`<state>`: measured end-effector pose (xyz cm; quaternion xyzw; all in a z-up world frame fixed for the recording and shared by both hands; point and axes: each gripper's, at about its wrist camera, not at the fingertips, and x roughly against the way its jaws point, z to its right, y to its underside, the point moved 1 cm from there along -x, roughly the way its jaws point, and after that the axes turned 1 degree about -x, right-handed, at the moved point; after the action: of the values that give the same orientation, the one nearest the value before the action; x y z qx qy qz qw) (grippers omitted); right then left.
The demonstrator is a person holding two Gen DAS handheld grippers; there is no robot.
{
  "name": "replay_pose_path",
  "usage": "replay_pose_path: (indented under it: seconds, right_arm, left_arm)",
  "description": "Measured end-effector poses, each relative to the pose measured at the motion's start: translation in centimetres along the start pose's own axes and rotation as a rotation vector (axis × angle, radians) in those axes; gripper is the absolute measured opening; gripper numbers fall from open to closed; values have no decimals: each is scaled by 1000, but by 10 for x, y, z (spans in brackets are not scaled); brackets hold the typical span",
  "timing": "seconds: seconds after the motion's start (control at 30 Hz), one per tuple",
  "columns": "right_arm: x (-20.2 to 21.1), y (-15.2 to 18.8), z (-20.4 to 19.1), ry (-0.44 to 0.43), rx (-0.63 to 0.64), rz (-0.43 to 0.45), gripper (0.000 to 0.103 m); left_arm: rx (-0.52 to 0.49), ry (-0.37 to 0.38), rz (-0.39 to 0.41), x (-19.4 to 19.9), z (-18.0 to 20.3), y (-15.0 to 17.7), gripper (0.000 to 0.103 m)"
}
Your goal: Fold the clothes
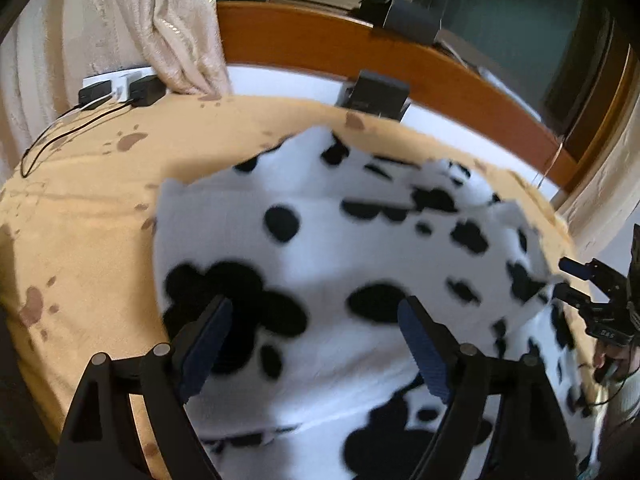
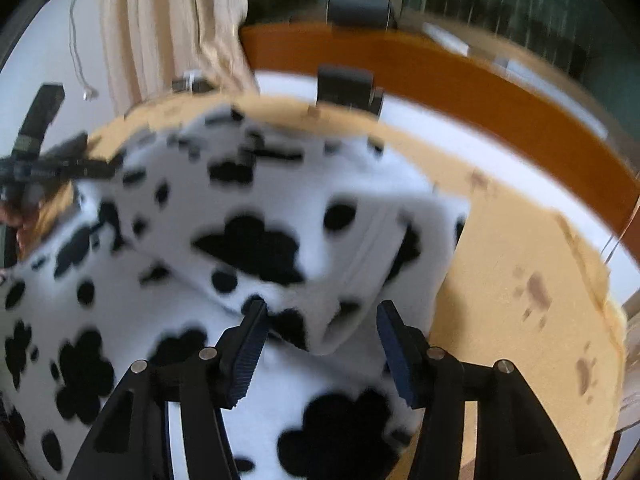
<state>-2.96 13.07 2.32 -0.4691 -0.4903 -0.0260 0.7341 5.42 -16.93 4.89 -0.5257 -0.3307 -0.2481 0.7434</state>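
I had both grippers apart: the left gripper (image 1: 316,316) hovering empty, the right gripper (image 2: 320,316) loose around a folded corner of the spotted fleece (image 2: 280,208), spread on the bed's tan blanket (image 2: 500,248), presumably for folding.

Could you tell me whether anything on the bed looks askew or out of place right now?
Only the fold looks untidy. On the spotted fleece garment, the folded-over flap lies at a slant, its lower corner puckered between the right gripper's open jaws. The tan blanket beneath shows brown paw prints, a pattern rather than stains.
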Motion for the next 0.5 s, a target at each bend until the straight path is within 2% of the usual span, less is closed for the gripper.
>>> replay_pose_path:
  seconds: [0.07, 0.17, 0.23, 0.27, 0.43, 0.5]
  right_arm:
    - [-4, -15, 2, 0, -21, 21, 59]
    - [-31, -27, 2, -27, -41, -23, 59]
    - [-50, -22, -3, -26, -17, -85, 60]
    - [-52, -17, -5, -21, 5, -79, 61]
    - [-54, -2, -8, -5, 48, -45, 64]
    - [-54, 0, -9, 5, 55, -32, 65]
  left_arm:
    - [9, 2, 11, -8, 6, -13, 88]
    - [27, 5, -22, -29, 6, -24, 88]
    - [29, -14, -50, -44, 3, -25, 89]
    - [29, -25, -64, -51, 1, -25, 89]
    - [-150, -114, -12, -61, 24, -11, 100]
    - [-172, -135, -11, -62, 26, -10, 101]
